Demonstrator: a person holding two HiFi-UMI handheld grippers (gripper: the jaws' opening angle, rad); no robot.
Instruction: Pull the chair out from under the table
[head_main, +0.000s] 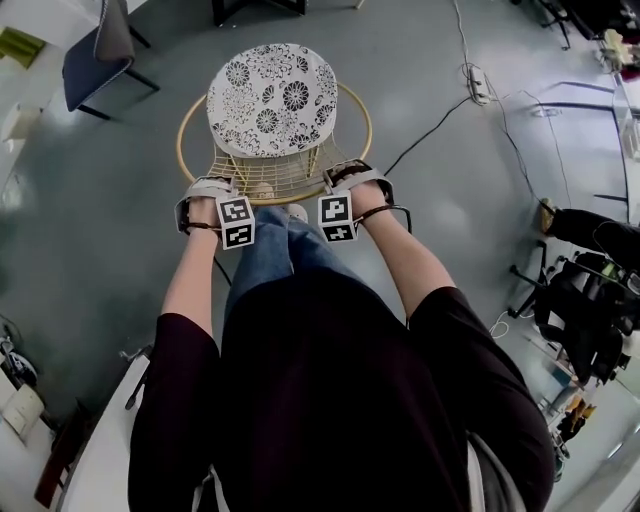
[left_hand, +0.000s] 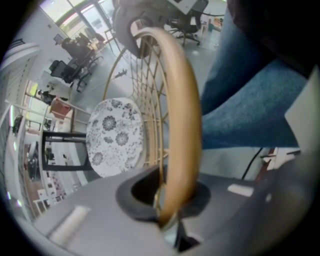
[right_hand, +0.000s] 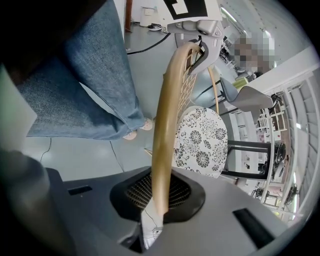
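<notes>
The chair has a round tan rattan rim (head_main: 186, 131), a wire back and a black-and-white floral cushion (head_main: 272, 95). It stands on the open grey floor just in front of the person's legs. My left gripper (head_main: 205, 190) is shut on the near-left part of the rim. My right gripper (head_main: 352, 178) is shut on the near-right part. In the left gripper view the tan rim (left_hand: 182, 115) runs straight down between the jaws of the left gripper (left_hand: 167, 210), with the cushion (left_hand: 112, 137) beyond. The right gripper view shows the rim (right_hand: 167, 115) clamped the same way in the right gripper (right_hand: 157, 210).
A white table edge (head_main: 100, 450) lies at the lower left behind the person. A blue chair (head_main: 95, 55) stands at the far left. Cables and a power strip (head_main: 478, 85) cross the floor at the far right, and a black office chair (head_main: 590, 300) stands at the right.
</notes>
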